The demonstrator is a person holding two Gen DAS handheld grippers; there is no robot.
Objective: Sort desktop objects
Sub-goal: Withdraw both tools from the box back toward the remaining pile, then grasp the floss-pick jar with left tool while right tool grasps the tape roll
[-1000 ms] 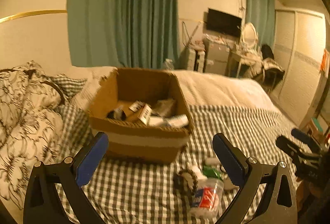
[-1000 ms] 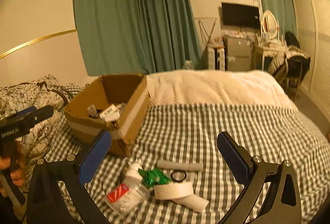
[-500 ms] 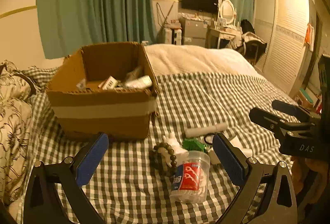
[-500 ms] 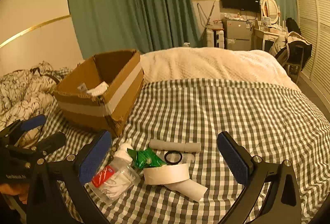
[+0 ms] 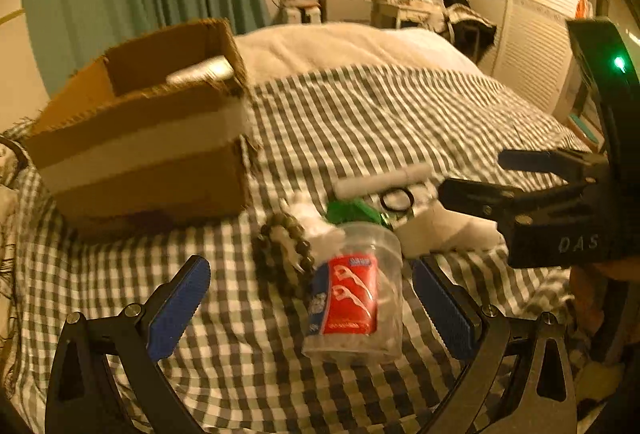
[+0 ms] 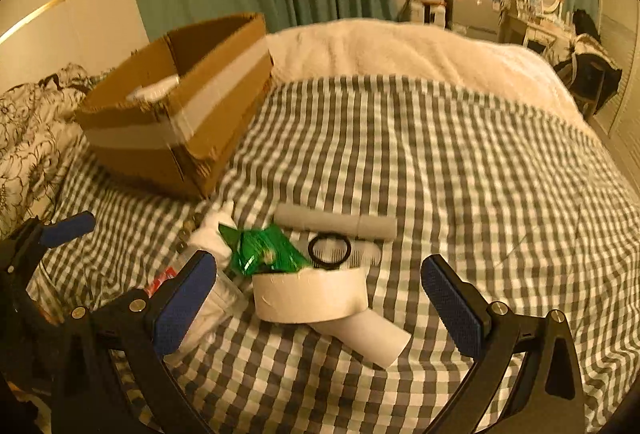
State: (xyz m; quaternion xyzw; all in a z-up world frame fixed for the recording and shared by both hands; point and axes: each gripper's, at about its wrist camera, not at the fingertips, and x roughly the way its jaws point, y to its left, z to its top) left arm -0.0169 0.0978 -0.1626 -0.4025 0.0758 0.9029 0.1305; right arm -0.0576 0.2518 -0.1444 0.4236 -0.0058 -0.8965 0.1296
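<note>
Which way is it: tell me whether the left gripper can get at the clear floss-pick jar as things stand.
Probably yes. The left gripper is open, and the floss-pick jar lies right ahead between its fingers. Only the bead bracelet crowds the jar's left side; the right gripper sits beyond it.

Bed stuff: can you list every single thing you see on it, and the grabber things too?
cardboard box: one, brown with a pale tape band, back left on the bed, things inside
tape roll: one, white, between the right gripper's fingers
white tube: one, lying partly under the tape roll
green packet: one, behind the tape roll
black ring: one, beside the packet
grey tube: one, behind the ring
clear jar: one, red label, between the left gripper's fingers
bead bracelet: one, dark, left of the jar
checked sheet: one, grey and white
left gripper: open
right gripper: open
</note>
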